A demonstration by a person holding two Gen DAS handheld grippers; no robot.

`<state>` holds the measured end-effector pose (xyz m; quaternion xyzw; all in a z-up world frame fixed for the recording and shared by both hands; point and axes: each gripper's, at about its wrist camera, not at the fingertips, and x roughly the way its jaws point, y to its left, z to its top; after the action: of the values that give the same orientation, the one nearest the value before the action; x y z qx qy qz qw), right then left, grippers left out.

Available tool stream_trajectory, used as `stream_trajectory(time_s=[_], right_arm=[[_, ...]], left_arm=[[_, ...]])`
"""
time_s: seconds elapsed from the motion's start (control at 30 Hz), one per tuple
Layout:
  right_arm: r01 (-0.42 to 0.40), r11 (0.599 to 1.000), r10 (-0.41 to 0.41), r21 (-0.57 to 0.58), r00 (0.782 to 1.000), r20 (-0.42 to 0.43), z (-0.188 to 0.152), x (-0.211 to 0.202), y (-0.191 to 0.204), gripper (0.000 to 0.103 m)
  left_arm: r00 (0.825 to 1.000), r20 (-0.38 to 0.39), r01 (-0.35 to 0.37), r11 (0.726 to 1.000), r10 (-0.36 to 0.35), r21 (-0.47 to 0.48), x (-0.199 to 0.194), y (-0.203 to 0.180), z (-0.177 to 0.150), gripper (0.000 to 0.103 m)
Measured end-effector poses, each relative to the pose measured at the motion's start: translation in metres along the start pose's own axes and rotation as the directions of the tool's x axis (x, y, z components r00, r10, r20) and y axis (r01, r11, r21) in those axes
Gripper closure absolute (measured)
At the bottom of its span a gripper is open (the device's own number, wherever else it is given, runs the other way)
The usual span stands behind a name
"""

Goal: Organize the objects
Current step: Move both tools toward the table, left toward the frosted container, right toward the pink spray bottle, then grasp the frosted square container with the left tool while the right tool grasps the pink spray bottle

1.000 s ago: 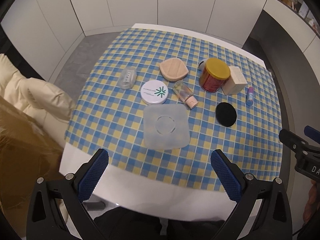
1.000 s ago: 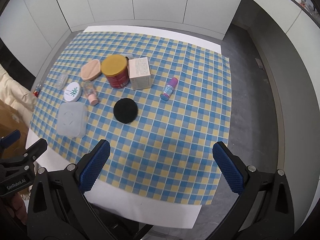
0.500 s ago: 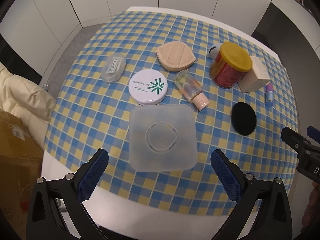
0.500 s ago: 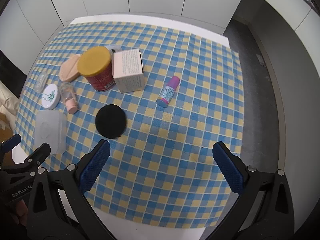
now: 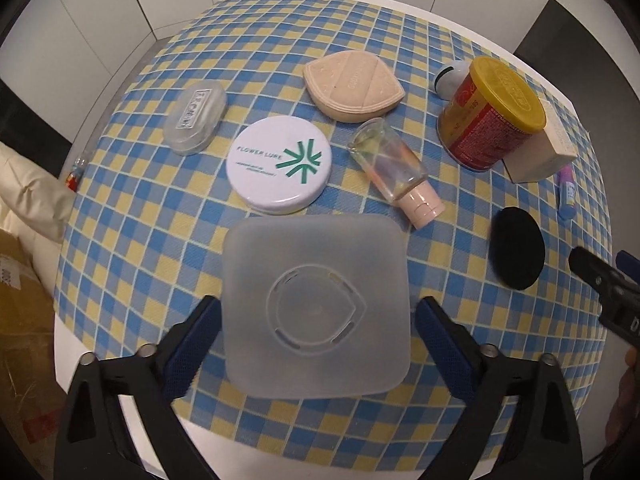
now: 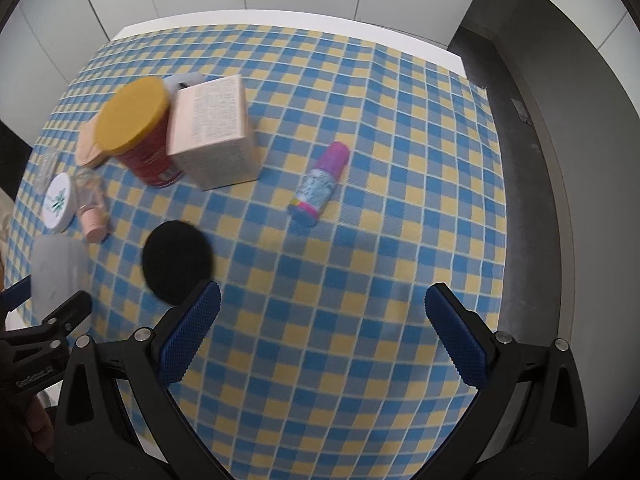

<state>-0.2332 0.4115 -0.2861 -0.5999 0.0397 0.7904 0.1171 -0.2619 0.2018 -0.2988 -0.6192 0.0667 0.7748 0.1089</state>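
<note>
A translucent square lid (image 5: 316, 308) lies near the table's front edge. My left gripper (image 5: 316, 340) is open, a finger on each side of the lid, not touching it. Behind it lie a white round tin (image 5: 279, 159), a clear bottle with a pink cap (image 5: 394, 170), a beige pouch (image 5: 352, 85), a clear oval case (image 5: 195, 117), a red can with a yellow lid (image 5: 490, 112) and a black disc (image 5: 518, 254). My right gripper (image 6: 320, 332) is open and empty above bare cloth, with the black disc (image 6: 176, 262) by its left finger and a purple-capped tube (image 6: 320, 184) ahead.
A beige carton (image 6: 214, 132) stands next to the red can (image 6: 138, 132). A small white ball-like item (image 5: 452, 76) sits behind the can. The checked cloth (image 6: 360, 260) covers a white table. A cream cushion (image 5: 28, 196) and cardboard box (image 5: 20, 320) sit left of the table.
Both grippers have moved down and forward toward the table. My left gripper now straddles the translucent lid. My right gripper has come closer to the black disc and tube.
</note>
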Motion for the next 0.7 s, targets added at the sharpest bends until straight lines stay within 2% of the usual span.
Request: stream_trajectory(time_s=[0.03,0.1,0.2,0.4,0.47,0.5,0.53,0.6,0.67,0.7], right_arm=[[0.002,1.0,-0.002,0.005,1.0,0.0,0.002,0.003,-0.002,0.0],[0.001,1.0,-0.001,0.02,1.0,-0.002,0.005,0.007,-0.006,0.0],[-0.004,1.0,0.004,0.031,1.0,0.006,0.011,0.013,-0.008,0.0],[-0.003,0.999,0.002,0.035,1.0,0.027,0.031,0.023,-0.007,0.012],[-0.014,0.999,0.014,0.036,1.0,0.014,0.036,0.029,-0.006,0.026],[-0.027,0.999,0.027,0.033,1.0,0.01,0.039,0.031,-0.006,0.037],[-0.039,0.999,0.039,0.03,0.999,0.008,0.04,0.033,-0.005,0.044],[-0.057,0.998,0.057,0.025,0.998,0.015,0.043,0.033,-0.003,0.049],[-0.085,0.996,0.085,0.007,0.996,0.015,0.044,0.032,0.0,0.064],[-0.083,0.996,0.083,-0.013,0.996,0.014,0.044,0.031,0.002,0.075]], left_arm=[[1.0,-0.003,0.003,1.0,-0.003,0.001,0.001,-0.001,0.0,0.014],[1.0,0.022,-0.016,1.0,0.016,0.012,-0.001,-0.003,0.002,0.021],[1.0,0.03,-0.002,1.0,0.001,0.007,-0.001,-0.003,0.005,0.022],[1.0,0.024,0.012,1.0,-0.012,0.002,-0.003,-0.004,0.009,0.022],[1.0,0.024,0.012,1.0,-0.012,0.002,-0.004,-0.004,0.01,0.022],[1.0,0.023,0.009,1.0,-0.009,0.0,-0.004,-0.005,0.011,0.022],[1.0,0.02,0.009,1.0,-0.009,0.001,-0.004,-0.005,0.012,0.022],[1.0,0.02,0.012,1.0,-0.012,0.004,-0.005,-0.006,0.013,0.022],[1.0,0.02,0.012,1.0,-0.012,0.007,-0.006,-0.006,0.014,0.022],[1.0,0.022,0.01,1.0,-0.011,0.009,-0.007,-0.006,0.015,0.022]])
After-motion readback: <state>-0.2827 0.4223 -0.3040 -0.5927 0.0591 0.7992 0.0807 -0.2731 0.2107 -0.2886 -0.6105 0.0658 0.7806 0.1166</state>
